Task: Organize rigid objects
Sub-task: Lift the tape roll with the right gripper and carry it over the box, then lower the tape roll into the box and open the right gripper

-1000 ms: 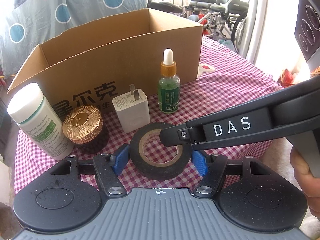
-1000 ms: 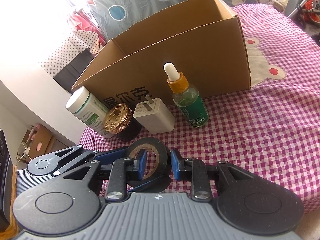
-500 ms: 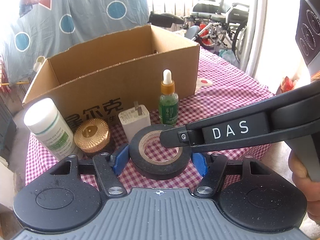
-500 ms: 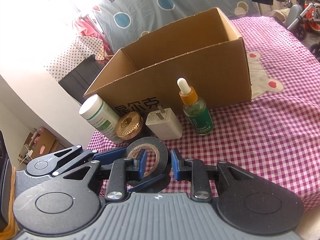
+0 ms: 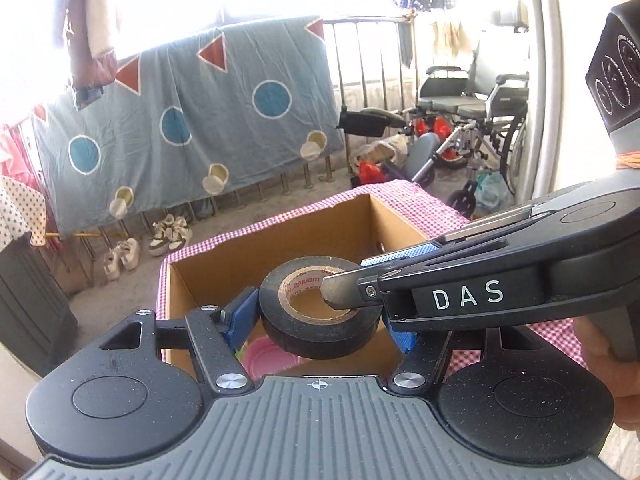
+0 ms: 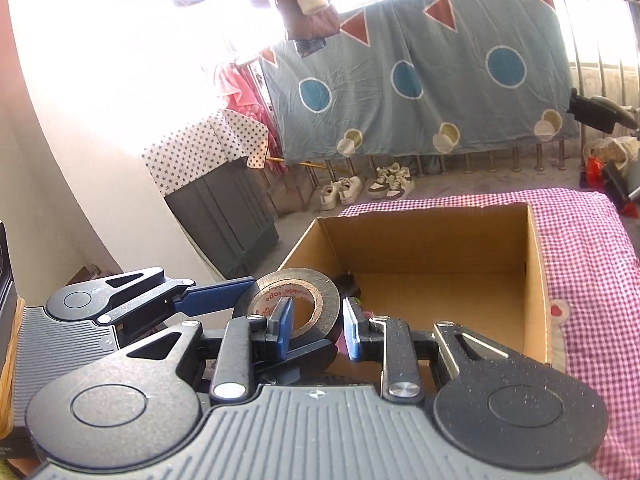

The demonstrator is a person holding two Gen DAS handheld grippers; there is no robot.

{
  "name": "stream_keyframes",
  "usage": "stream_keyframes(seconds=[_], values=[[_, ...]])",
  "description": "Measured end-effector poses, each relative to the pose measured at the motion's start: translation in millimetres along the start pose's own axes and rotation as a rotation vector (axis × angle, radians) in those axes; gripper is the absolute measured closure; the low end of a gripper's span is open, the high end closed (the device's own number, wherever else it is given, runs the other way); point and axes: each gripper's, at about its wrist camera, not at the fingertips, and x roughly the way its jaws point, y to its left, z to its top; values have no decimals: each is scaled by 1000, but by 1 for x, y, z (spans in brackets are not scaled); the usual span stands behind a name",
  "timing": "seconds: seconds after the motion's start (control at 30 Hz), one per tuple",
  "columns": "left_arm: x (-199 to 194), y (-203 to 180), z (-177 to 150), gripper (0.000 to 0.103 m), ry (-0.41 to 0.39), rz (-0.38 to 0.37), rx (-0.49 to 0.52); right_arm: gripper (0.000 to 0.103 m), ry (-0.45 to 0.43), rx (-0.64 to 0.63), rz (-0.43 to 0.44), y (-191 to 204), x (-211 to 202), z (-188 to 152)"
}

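Tape (image 5: 320,312) sits between both tools at once: the right gripper (image 6: 316,330) pinches one wall of the black roll, one blue pad through the cardboard core and the other on the outer face, jaws closed to a narrow gap on it. In the left wrist view the left gripper (image 5: 322,318) brackets the whole roll from outside — its left blue pad looks just against the roll's side, while its right pad is mostly hidden behind the right tool's "DAS" finger, so I cannot tell whether it actually grips. The roll is held in the air at centre frame, tilted, over the near left corner of the open cardboard box (image 6: 536,264). Something pink (image 5: 264,358) shows inside the box beneath the roll. The box stands on a pink-checked tablecloth (image 6: 592,264) — a blue sheet with circles (image 6: 420,72) hangs along the upper frame
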Motion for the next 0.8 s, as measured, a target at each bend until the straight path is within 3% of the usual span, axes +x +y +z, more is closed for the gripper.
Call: stream_keyframes(seconds=[0.13,0.3,0.53,0.8], values=[[44,21,29,36,120,-22,-14,74,101,3,11,-23,45,44],[115,45,43,36,307,-70,-51,74,260,128,32,-76,119,72],[205,65,30,36,547,-110,-102,74,457,279,53,-132,217,68],[247,67,17,36,646,-61,-77,73,556,316,50,-152,278,51]])
